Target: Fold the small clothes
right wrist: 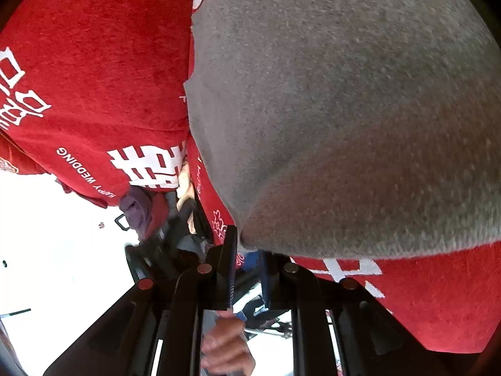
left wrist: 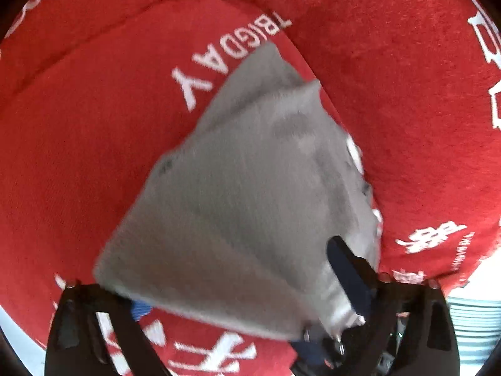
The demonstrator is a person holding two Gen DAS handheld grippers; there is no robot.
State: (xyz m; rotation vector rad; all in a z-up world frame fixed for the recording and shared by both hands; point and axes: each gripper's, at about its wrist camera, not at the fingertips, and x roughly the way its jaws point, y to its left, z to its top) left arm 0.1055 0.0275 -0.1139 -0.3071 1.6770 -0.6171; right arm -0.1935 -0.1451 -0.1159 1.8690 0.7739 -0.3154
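A small grey garment (left wrist: 250,194) hangs blurred over a red cover with white lettering (left wrist: 78,131). In the left wrist view my left gripper (left wrist: 238,300) has its fingers wide apart; the right finger (left wrist: 347,266) lies against the cloth's lower right corner and the left finger is hidden under the cloth. In the right wrist view the grey garment (right wrist: 344,109) fills the upper right. My right gripper (right wrist: 247,247) is nearly shut, pinching the garment's lowest corner between its blue pads.
The red printed cover (right wrist: 94,78) drapes over a cushioned seat. A white floor (right wrist: 47,250) lies at lower left in the right wrist view. A person's hand (right wrist: 225,344) and dark gear (right wrist: 162,250) show below. Striped fabric (left wrist: 472,319) sits at the lower right.
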